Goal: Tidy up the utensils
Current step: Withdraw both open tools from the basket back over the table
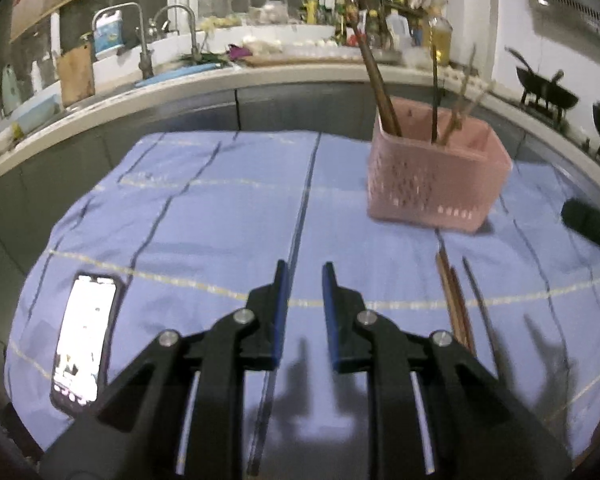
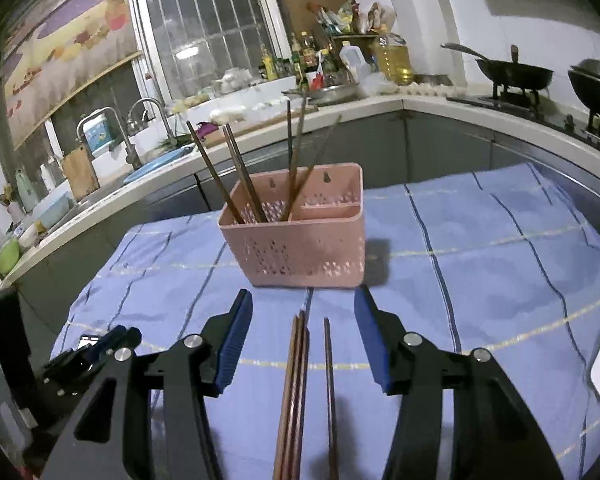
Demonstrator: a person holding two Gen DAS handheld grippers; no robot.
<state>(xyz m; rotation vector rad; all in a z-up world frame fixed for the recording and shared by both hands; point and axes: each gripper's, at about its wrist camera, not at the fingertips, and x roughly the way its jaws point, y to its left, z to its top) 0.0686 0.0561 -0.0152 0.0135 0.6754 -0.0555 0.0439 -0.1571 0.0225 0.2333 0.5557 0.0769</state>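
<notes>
Chopsticks run below frame between spread jaws.

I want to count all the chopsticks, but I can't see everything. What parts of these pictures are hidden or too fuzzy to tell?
- Loose chopsticks on the cloth: near ends cut off by the bottom edge in the right wrist view; in the left wrist view the left gripper covers them.
- Chopsticks in the pink basket: lower ends hidden by its wall, both views; blurred in the left view.
- Phone screen: too blurred to read.
- Right gripper: open, empty.
</notes>
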